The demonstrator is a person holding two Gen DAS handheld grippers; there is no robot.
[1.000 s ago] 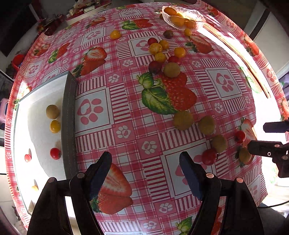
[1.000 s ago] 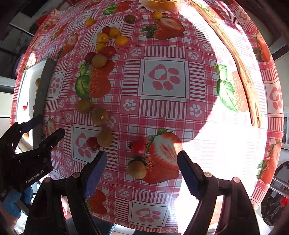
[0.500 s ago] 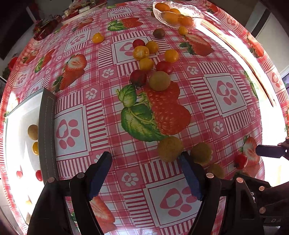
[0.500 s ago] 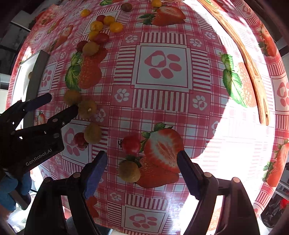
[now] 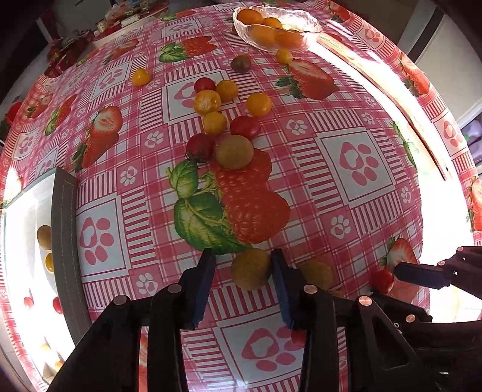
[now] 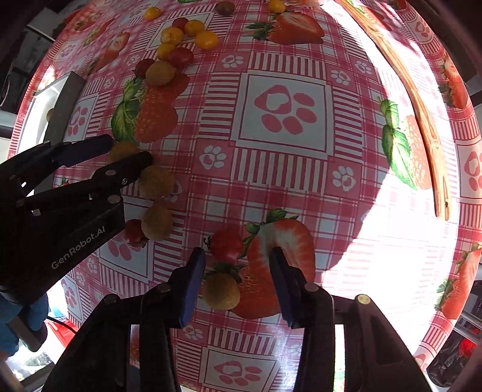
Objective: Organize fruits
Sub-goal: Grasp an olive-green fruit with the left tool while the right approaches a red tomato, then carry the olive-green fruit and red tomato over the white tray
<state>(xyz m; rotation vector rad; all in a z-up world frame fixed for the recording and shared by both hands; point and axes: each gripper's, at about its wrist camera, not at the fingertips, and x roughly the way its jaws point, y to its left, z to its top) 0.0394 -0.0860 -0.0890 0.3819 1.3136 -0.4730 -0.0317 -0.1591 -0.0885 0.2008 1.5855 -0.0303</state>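
Left tongs [image 5: 242, 279] were half closed around a brownish-green fruit [image 5: 251, 268] on the near part of the desk [image 5: 346, 187]; right pad touching it, left pad still a gap off, so not gripped yet. Right tongs [image 6: 238, 283] were open wider, straddling another green-brown fruit [image 6: 220, 290] with a red tomato [image 6: 226, 243] just beyond the tips; nothing held. White tray [image 5: 24, 241] on the left already had a few fruits in it; glass bowl [image 5: 275, 28] of orange ones sat at the far edge. Mixed cluster of yellow and red tomatoes [image 5: 215, 104] was mid-desk, untouched. Risks as I judged them: round fruit on a slick cloth, and one-sided pad contact could roll the left fruit out toward the neighbouring fruit [image 5: 316, 273] just to its right. Right tongs closing off-centre might nudge the red tomato or squash the soft one. Both tongs were working near each other, so a clash was possible on lift.
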